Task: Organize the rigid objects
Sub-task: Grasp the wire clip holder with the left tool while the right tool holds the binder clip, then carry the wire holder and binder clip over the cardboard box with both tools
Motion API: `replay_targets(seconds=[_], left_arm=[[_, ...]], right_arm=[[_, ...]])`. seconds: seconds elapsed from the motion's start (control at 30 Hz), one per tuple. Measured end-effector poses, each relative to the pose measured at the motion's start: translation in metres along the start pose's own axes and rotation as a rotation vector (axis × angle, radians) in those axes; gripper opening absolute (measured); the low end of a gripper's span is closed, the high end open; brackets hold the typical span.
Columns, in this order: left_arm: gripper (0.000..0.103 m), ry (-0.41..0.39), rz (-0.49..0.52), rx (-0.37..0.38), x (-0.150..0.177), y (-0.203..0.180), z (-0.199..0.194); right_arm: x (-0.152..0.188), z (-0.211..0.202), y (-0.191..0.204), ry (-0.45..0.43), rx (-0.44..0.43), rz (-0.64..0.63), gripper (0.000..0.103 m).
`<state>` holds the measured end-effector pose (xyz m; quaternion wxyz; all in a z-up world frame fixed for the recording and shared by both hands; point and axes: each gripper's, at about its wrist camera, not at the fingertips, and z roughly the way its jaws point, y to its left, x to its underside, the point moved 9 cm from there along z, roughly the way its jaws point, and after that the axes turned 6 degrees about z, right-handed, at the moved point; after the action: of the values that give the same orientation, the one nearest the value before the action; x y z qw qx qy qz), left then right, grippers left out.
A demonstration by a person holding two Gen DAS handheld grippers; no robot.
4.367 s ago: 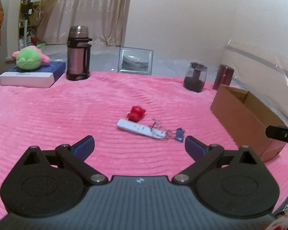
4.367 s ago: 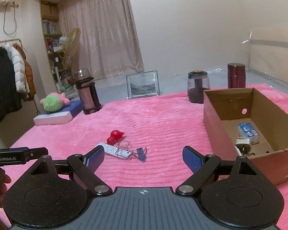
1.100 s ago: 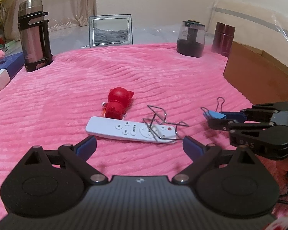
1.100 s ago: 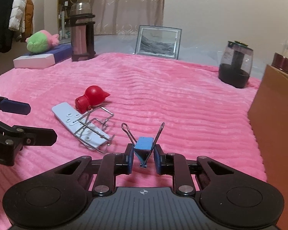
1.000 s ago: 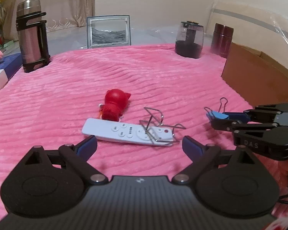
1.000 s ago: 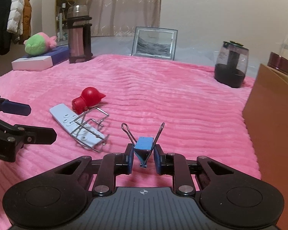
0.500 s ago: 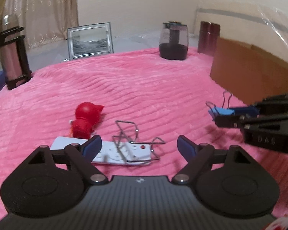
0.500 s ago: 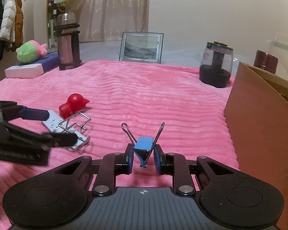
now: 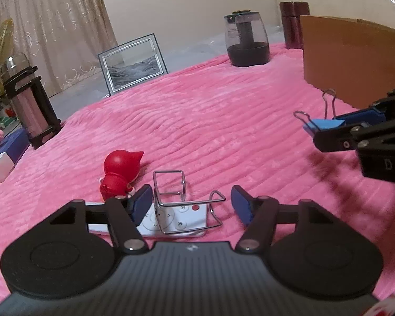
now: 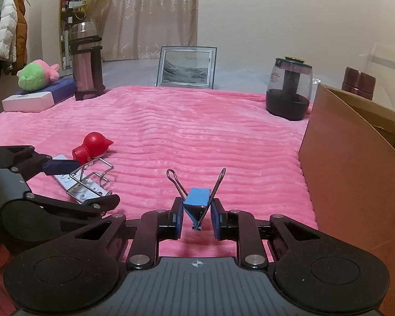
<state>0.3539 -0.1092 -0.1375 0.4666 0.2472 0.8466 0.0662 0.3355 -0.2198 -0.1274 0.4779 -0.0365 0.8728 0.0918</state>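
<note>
We see two matching handheld tools. The left gripper [image 9: 192, 205] is matte black – two round discs at its base, a ribbed grey centre plate with a small white crosshair mark, and angled link arms joined by silver rivets. Its fingers end in blue pads [image 9: 142, 202]. The right gripper [image 10: 196, 221] has the same black frame, ribbed plate, silver rivets and blue pads – seen from the left wrist, its side carries the white letters "DA".
</note>
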Motion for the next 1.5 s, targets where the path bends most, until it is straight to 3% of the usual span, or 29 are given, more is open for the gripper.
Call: replay_targets(seconds=[0.3, 0.67, 0.97, 1.3, 1.5], left_arm=[[0.055, -0.008, 0.006, -0.022, 0.001, 0.000, 0.001], [0.051, -0.041, -0.114, 0.049, 0.006, 0.015, -0.014], [0.050, -0.073, -0.129, 0.091, -0.002, 0.015, -0.033], [0.050, -0.072, -0.139, 0.127, -0.007, 0.015, -0.057], [0.050, -0.098, -0.132, 0.167, -0.035, 0.013, -0.082]], right_arm=[[0.000, 0.000, -0.001, -0.003, 0.001, -0.006, 0.018], [0.002, 0.000, 0.003, -0.001, -0.007, -0.009, 0.018], [-0.001, -0.003, 0.007, 0.003, -0.015, -0.012, 0.018], [-0.015, -0.031, 0.016, -0.025, -0.037, -0.007, 0.018], [-0.045, -0.068, 0.019, -0.078, -0.059, 0.015, 0.018]])
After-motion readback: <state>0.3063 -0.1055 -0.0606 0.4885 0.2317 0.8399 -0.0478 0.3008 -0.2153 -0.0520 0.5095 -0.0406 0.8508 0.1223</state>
